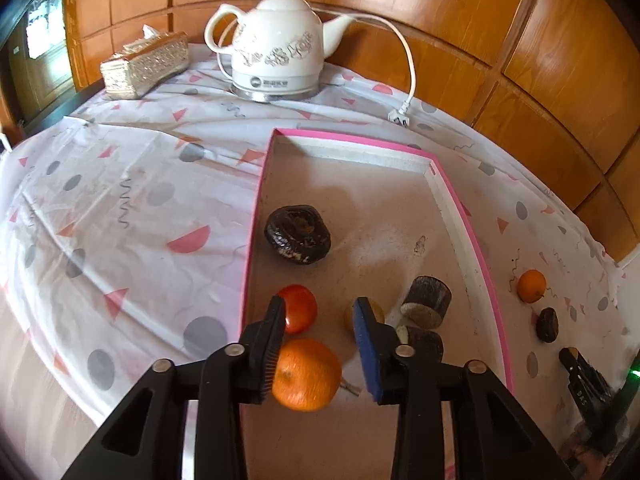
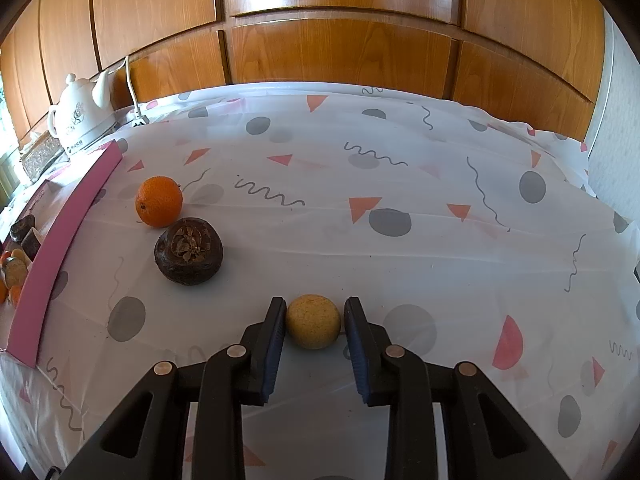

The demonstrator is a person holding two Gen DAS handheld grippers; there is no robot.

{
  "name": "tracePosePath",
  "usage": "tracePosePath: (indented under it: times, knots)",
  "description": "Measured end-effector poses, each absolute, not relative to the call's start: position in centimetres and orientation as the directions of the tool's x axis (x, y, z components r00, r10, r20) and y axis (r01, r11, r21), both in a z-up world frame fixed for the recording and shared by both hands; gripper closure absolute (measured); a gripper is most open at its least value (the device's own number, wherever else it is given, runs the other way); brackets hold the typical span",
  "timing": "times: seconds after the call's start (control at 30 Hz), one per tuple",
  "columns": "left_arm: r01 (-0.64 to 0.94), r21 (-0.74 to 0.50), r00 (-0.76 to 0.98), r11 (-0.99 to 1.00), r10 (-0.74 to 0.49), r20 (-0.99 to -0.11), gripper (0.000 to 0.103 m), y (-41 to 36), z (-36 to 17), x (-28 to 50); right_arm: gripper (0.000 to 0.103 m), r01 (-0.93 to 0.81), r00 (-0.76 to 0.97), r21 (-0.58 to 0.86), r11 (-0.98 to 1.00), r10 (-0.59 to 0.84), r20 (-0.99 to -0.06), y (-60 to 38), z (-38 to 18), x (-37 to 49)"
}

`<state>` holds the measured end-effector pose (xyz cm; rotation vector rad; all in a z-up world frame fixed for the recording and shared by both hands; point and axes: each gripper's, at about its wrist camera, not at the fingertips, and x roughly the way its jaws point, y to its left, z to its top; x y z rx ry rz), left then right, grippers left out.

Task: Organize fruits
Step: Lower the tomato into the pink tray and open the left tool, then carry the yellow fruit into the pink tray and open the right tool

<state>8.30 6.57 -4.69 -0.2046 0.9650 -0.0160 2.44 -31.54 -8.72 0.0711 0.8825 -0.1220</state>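
A worktop [image 1: 120,200] draped in a patterned white cloth is seen against wooden panelling. At its far left a tissue box [image 1: 145,65] is set, and beside it a white kettle [image 1: 276,46] with its cord trailing to the right. A pink-edged tray [image 1: 256,216] lies at the middle of the left wrist view; inside it are found a dark round fruit [image 1: 298,234], a red fruit [image 1: 298,307], an orange [image 1: 307,374] and cut brown pieces [image 1: 427,301].

The left gripper [image 1: 320,308] is held over the tray with its jaws parted; the orange lies between them, against the left pad and clear of the right, and is not gripped.

Right of the tray, on the cloth, a second orange [image 2: 159,201] and a dark brown fruit [image 2: 188,256] are seen close together. Further right, a pale yellow ball-shaped fruit [image 2: 313,322] rests on the cloth between the jaws of the right gripper [image 2: 314,308]; the jaws are set close on both sides, though a firm grip cannot be told.
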Motion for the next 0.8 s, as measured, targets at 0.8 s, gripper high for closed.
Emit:
tracePosePath:
  times: [0.8]
  knots:
    - [-0.05,-0.209,0.631,0.977,-0.131,-0.764,0.048,6.2,-1.5,3.6,0.077,0.11,0.616,0.018,0.994,-0.054,-0.786,-29.5,-8.1,1.1]
